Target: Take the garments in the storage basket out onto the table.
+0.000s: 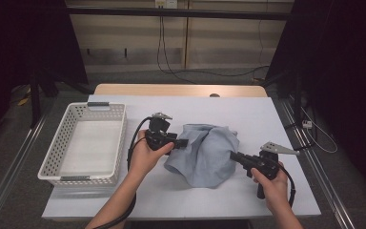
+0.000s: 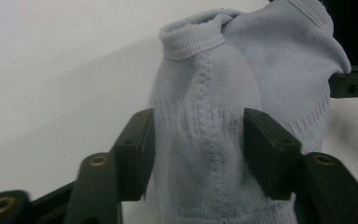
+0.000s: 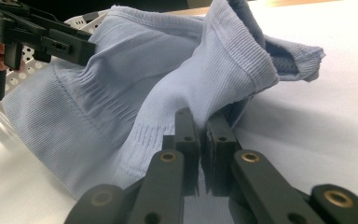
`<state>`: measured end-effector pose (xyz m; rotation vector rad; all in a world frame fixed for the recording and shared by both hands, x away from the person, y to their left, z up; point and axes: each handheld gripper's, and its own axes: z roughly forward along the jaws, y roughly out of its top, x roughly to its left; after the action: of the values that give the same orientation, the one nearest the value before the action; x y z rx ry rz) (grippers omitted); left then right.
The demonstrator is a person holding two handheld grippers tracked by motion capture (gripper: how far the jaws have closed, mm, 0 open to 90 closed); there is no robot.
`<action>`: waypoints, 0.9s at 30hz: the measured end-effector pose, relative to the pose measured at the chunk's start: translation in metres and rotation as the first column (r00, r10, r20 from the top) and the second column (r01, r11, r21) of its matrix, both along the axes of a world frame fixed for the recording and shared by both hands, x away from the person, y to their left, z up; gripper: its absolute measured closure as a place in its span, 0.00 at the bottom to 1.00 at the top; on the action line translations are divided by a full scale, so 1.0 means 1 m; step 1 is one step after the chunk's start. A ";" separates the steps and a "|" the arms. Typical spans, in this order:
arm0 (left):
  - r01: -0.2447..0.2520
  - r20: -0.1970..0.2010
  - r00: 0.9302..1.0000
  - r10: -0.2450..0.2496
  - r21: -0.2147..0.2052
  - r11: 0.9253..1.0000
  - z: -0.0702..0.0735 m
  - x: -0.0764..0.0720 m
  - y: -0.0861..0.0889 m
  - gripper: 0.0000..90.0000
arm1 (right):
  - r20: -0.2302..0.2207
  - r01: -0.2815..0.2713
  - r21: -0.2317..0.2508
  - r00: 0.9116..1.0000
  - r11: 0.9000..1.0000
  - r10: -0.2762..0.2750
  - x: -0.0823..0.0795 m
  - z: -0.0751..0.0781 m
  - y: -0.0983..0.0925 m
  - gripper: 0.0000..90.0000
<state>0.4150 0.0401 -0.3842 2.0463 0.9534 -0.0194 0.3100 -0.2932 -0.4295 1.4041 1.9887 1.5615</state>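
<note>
A light blue knitted garment [image 1: 205, 152] lies crumpled in a heap at the middle of the white table. My left gripper [image 1: 183, 143] meets it from the left. In the left gripper view, a thick ribbed fold of the garment [image 2: 205, 93] fills the gap of my left gripper [image 2: 198, 140], and both pads press on it. My right gripper [image 1: 233, 156] comes in from the right. In the right gripper view, my right gripper [image 3: 203, 135] stands nearly closed, with the garment [image 3: 121, 93] pinched by its lower edge.
A white perforated basket [image 1: 52, 157] stands empty at the table's left, close to the left hand. The white table cover [image 1: 248, 114] runs bare behind and in front of the garment. Dark curtains and cables lie beyond the far edge.
</note>
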 end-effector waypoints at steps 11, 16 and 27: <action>0.035 -0.015 0.999 -0.034 0.029 0.999 -0.001 -0.002 0.001 0.83 | -0.001 0.022 -0.064 1.000 0.998 -0.022 -0.003 0.002 -0.003 0.76; 0.033 -0.036 0.999 -0.031 0.065 0.997 -0.002 -0.003 0.005 0.90 | 0.033 0.077 -0.120 0.997 0.990 -0.074 -0.001 0.010 0.003 0.41; 0.044 -0.072 0.997 -0.036 0.113 0.993 -0.010 -0.010 0.011 0.93 | 0.098 0.117 -0.149 0.990 0.982 -0.103 0.030 0.038 0.024 0.28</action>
<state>0.4052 0.0513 -0.3942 2.1824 0.9757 -0.0590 0.3397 -0.2695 -0.3913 1.3347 1.9005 1.3675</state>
